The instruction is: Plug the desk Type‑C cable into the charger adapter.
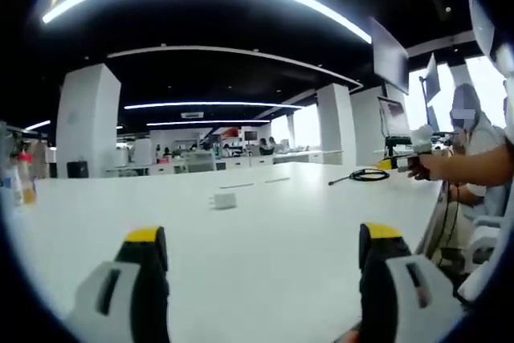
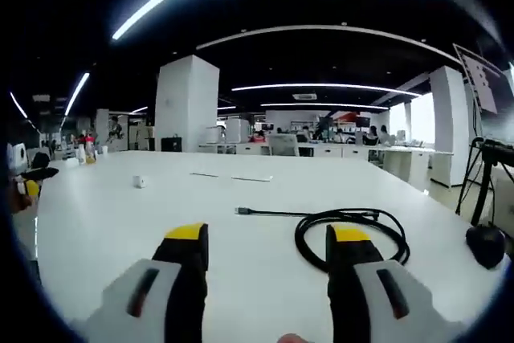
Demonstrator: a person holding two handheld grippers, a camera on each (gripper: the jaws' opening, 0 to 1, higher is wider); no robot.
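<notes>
Open-plan office all around, long strip lights curving overhead, and a broad white table [image 1: 265,238] running out ahead. Left gripper view: the left hand-held gripper [image 1: 265,251] hangs low over the table, jaws spread wide, nothing between them. Straight ahead at twelve o'clock, well apart from the jaws, sits the white charger adapter [image 1: 224,199], alone on the table. Far off at two o'clock lies the coiled black cable [image 1: 367,174], and beside it a person's hand [image 1: 419,168] at the table edge. Right gripper view: the right hand-held gripper [image 2: 267,247] is also wide and empty, the cable [image 2: 351,230] coiled just beyond its right jaw, plug end [image 2: 243,211] stretched out toward eleven o'clock. The adapter [image 2: 140,181] shows tiny at ten o'clock, far away.
</notes>
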